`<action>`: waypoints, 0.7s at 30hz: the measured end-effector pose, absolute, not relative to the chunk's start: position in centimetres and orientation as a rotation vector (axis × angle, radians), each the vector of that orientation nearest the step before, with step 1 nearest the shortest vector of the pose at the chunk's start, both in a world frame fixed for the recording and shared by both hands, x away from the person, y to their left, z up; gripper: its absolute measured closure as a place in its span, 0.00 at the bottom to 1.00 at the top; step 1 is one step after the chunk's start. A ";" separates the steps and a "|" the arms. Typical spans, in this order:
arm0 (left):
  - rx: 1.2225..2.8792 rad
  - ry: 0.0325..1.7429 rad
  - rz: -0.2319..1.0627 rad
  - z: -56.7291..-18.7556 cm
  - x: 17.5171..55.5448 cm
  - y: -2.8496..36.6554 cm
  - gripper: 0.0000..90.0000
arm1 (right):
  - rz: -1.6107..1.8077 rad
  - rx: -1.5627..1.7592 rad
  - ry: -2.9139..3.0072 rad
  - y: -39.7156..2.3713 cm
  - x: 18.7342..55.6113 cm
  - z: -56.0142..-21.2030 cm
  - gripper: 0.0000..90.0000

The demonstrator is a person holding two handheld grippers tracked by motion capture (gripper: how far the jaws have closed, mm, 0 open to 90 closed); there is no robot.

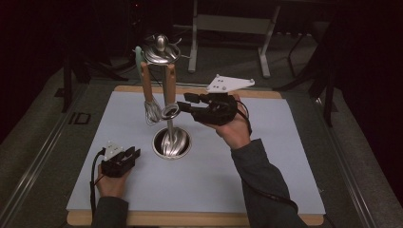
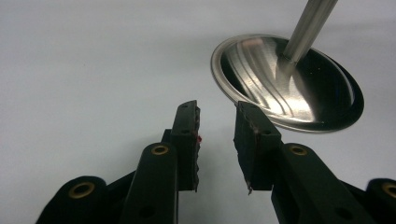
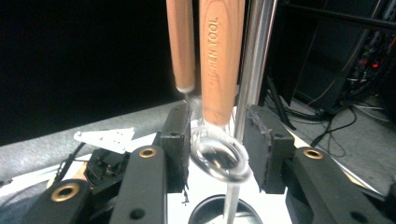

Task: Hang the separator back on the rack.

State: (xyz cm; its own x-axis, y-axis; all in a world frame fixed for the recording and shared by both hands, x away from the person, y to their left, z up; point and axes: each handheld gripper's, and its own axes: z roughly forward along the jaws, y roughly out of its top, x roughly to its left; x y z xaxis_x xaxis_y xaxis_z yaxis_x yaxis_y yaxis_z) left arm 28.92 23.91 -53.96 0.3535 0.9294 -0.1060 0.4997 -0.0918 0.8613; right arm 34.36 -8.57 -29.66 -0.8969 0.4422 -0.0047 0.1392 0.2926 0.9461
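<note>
So the person's got a utensil stand (image 1: pixel 169 122) in the middle of the grey mat (image 1: pixel 266 161), shiny round base, pole going up to a cap with tools hanging off it. Two wooden-handled ones dangle side by side: a whisk (image 1: pixel 151 107) on the left and a little strainer-type ring tool (image 3: pixel 219 158) right next to it, hanging free just beside the pole.

The right gripper (image 1: pixel 186 104) is up at that ring tool, coming in level from the right. In the right gripper view its jaws sit about half apart with the wire ring between them, and as far as I can tell neither pad is pressing on it. So to me it reads as the hang-it-up step being basically done and the tool let go, not gripped.

The left gripper (image 1: pixel 132 154) is parked low on the mat near the stand's base (image 2: pixel 289 84), jaws fairly wide with nothing in them.

Next move, I'd guess: back the right hand straight out without snagging the ring, or the tool swings and could slip off its hook.
</note>
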 end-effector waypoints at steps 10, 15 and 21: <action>1.732 1.276 0.609 -54.0 28.9 23.9 0.78 | 1.548 0.549 2.332 -9.5 34.3 -30.5 0.65; 1.733 1.277 0.608 -54.0 28.9 23.9 0.78 | 1.490 0.578 2.369 -10.0 34.5 -31.5 0.65; 1.733 1.281 0.606 -54.0 29.0 23.9 0.78 | 1.453 0.610 2.393 -10.7 34.9 -32.4 0.64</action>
State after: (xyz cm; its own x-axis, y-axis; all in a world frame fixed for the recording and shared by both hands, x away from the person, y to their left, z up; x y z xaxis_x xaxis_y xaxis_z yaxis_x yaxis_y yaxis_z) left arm 28.97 23.88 -53.96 0.3509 0.9300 -0.1095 0.5048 -0.0894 0.8586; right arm 34.88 -10.71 -32.44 -0.8731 0.4873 -0.0162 0.2104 0.4065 0.8891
